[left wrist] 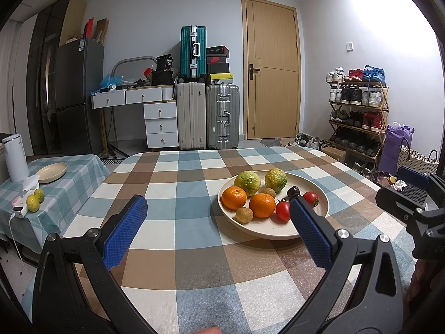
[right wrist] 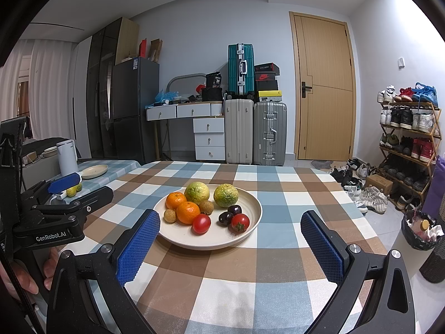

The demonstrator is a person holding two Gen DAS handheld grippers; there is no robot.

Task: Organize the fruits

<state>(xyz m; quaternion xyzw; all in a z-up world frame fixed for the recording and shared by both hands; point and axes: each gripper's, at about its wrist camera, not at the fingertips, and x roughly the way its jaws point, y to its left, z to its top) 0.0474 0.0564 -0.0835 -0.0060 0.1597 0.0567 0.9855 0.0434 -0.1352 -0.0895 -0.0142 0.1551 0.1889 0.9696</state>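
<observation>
Here, I hold both grippers, left (left wrist: 217, 217) and right (right wrist: 229, 229), above the checkered counter (right wrist: 250, 272), fingers spread and empty. The plate (right wrist: 251, 203) of fruits sits at my twelve o'clock; two oranges (right wrist: 187, 212) lie at its nine o'clock.

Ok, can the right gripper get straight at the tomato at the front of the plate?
Probably yes. The right gripper is open and empty, and the front tomato lies at the plate's near edge with nothing in front. The orange close behind leaves little room.
</observation>
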